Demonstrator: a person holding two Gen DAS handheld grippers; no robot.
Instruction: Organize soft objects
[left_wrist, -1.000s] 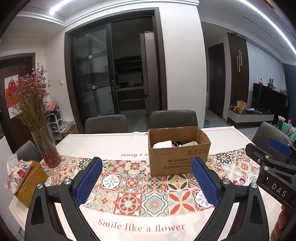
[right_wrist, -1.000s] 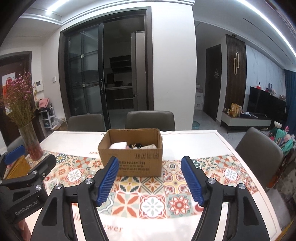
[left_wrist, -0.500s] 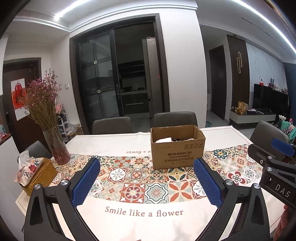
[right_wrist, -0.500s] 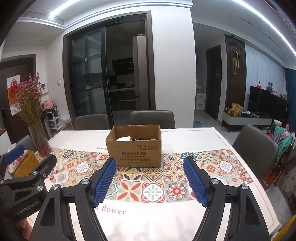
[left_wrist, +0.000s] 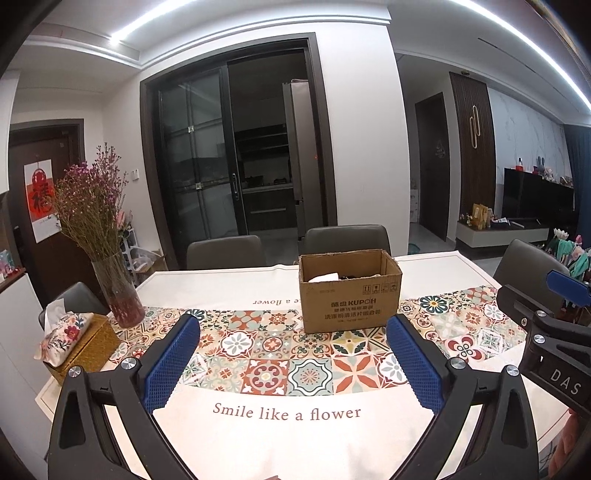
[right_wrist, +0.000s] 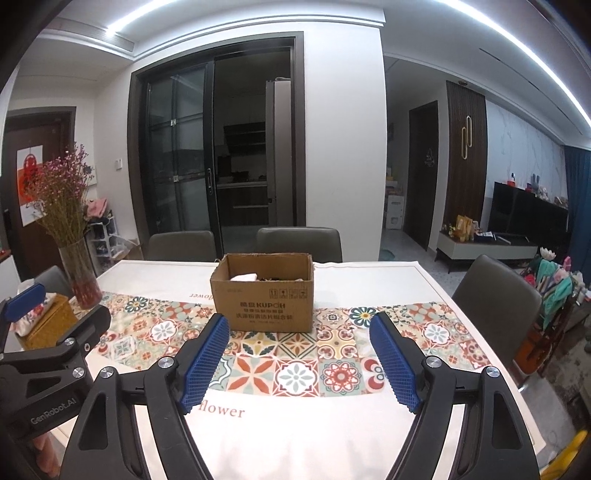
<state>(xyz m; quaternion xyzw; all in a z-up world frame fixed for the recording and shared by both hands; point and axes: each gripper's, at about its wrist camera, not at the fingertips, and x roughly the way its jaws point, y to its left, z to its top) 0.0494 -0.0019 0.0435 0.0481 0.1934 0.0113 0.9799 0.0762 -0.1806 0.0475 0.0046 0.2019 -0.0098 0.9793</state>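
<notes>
I hold both the left gripper (left_wrist: 291, 354) and right gripper (right_wrist: 299, 354) wide apart and empty, soft things apparently already in the box (left_wrist: 349, 291) mid-table.

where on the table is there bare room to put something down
Bare cloth lies between the cardboard box and the near table edge, around the printed words. More lies right of the box toward the grey chair. The left end is crowded: vase and tissue box.
</notes>
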